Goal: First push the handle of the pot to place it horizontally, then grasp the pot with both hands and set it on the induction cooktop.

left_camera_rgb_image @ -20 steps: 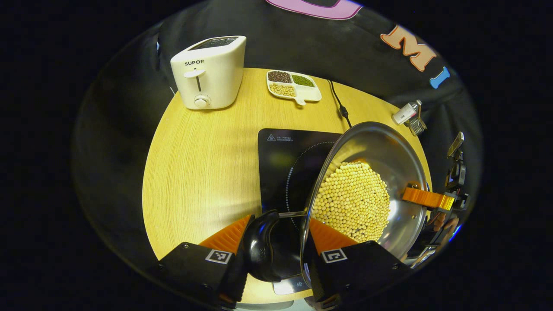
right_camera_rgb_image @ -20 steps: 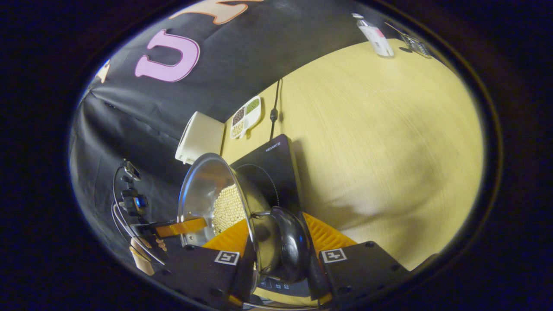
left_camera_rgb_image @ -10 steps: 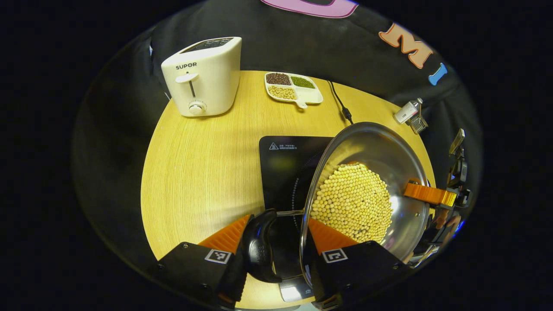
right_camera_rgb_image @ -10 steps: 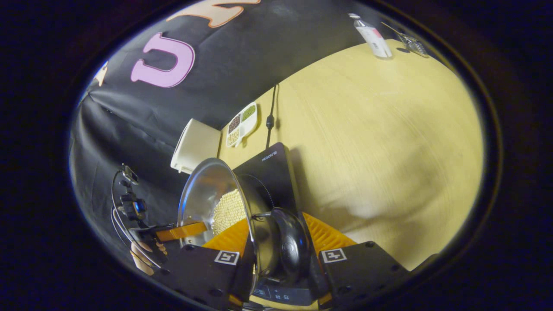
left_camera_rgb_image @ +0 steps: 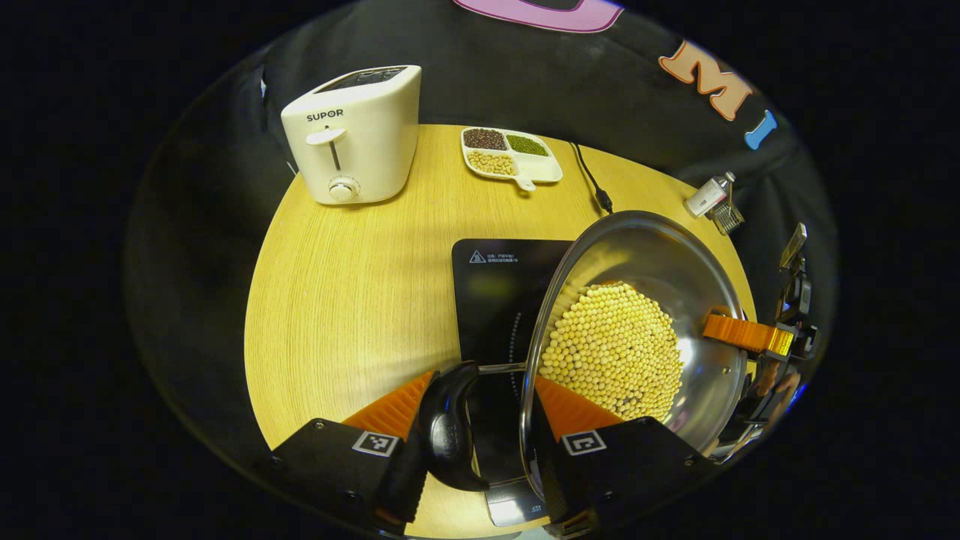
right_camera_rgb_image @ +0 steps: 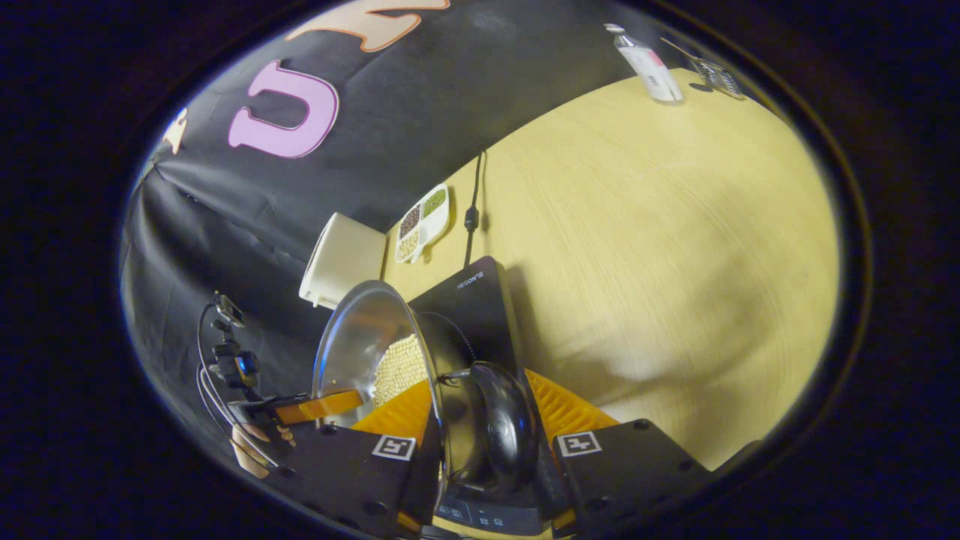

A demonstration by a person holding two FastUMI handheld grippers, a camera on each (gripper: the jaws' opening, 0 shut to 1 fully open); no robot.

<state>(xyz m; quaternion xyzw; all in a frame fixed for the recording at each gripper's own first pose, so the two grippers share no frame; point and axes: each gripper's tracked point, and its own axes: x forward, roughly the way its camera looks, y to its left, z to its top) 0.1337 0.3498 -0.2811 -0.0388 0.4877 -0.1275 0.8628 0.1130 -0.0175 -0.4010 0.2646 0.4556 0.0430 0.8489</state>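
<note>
The pot is seen in the left gripper view, a steel bowl-shaped pan with a heap of yellow beans inside, tilted so its open mouth faces the camera. It is positioned over the right part of the black cooktop; contact with the cooktop cannot be told. The pot's black side handle sits between the two fingers of the left gripper. One finger is beside the handle's outer side, the other crosses the pot's rim toward the beans. The fingers are closed in around handle and rim, but whether both press on them cannot be told. At the pot's far rim a finger of the other gripper is seen reaching over the edge, with a hand behind it.

In the right gripper view the pot is seen edge-on, mouth turned left, above the cooktop. Its second black handle lies between the fingers of the right gripper, with the rim running between them too. A firm clamp cannot be confirmed here either. The left gripper's finger is seen at the pot's far rim.

On the wooden table a cream toaster and a divided dish of beans are placed near the back wall. A power cord and a small bottle are set to the right.
</note>
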